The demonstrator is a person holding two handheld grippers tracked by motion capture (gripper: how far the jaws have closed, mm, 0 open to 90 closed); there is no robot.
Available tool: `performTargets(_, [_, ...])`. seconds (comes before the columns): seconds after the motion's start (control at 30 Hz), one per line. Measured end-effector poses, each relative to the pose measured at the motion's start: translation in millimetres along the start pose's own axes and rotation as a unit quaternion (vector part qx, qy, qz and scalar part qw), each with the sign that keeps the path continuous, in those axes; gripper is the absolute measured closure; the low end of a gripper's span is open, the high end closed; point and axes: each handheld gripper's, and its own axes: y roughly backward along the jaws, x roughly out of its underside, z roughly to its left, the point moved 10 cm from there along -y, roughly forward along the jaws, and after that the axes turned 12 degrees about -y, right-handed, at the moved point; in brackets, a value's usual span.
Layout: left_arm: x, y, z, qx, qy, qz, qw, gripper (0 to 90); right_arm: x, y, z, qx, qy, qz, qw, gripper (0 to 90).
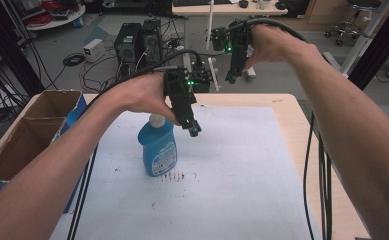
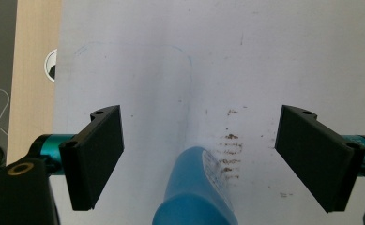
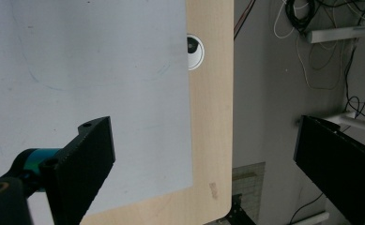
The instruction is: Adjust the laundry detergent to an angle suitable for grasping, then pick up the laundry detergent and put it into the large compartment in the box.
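- Your left claw (image 2: 199, 159) is spread wide, its two black jaws apart with nothing between the pads; it hangs above the blue bottle (image 1: 158, 145), which rises between the jaws in the left gripper view without touching either.
- That spread looks chosen to let the bottle's body pass between the jaws, so I judge you are lined up for a grasp from above.
- Your right claw (image 3: 203, 164) is also spread and empty, held high past the far edge of the worktop (image 1: 287, 107), probably to keep it clear of the left arm's work.
- The blue bottle stands upright on the white sheet (image 1: 232, 165), left of the middle of the worktop, its pale cap (image 1: 157, 120) partly behind your left hand (image 1: 142, 95).
- Its label (image 1: 163, 159) carries print too small to read; no brand can be made out.
- Brown specks (image 1: 174, 176) mark the sheet just beside the bottle's base, toward the near edge.
- A cardboard box (image 1: 27, 135) sits at the left edge of the worktop, open at the top.
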Motion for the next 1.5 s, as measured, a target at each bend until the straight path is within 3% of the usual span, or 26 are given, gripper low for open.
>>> performTargets(0.17, [0.2,-1.7,0.2,-0.008,-0.002,0.008,0.9999,15.7,1.3,-4.4,2.2,0.0,0.003,0.002,1.0,4.7])
performTargets(0.63, [-1.0,-6.0,1.8,-0.003,0.003,0.01,0.9999,15.7,3.6,-4.4,0.2,0.002,0.003,-0.004,1.0,4.7])
performTargets(0.77, [2.3,-7.0,2.6,-0.012,0.019,0.025,0.9994,15.7,6.7,-2.6,-0.9,0.001,-0.004,-0.003,1.0,4.7])
performTargets(0.87, [6.2,-5.3,2.9,-0.021,0.051,0.025,0.9982,15.8,8.0,-1.2,1.8,0.002,-0.004,0.003,1.0,4.7])
performTargets(0.97, [12.5,-2.8,3.7,-0.031,0.095,0.031,0.9945,15.8,6.9,0.2,4.6,0.001,0.001,0.005,1.0,4.7])
performTargets(1.1, [23.2,-0.1,3.9,-0.045,0.134,0.049,0.9888,15.7,4.0,2.9,7.4,0.003,0.002,0.007,1.0,4.7])
performTargets(1.23, [31.2,2.5,0.4,-0.05,0.17,0.051,0.9829,15.7,2.0,3.8,9.2,0.002,0.004,0.01,0.9999,4.7])
performTargets(1.37, [38.7,6.5,-1.4,-0.063,0.211,0.053,0.974,15.7,0.8,2.9,11.0,0.001,0.003,0.014,0.9999,4.7])
performTargets(1.5, [43.9,7.9,-6.5,-0.059,0.243,0.042,0.9672,15.8,-0.5,0.4,12.2,-0.001,0.005,0.019,0.9998,4.7])
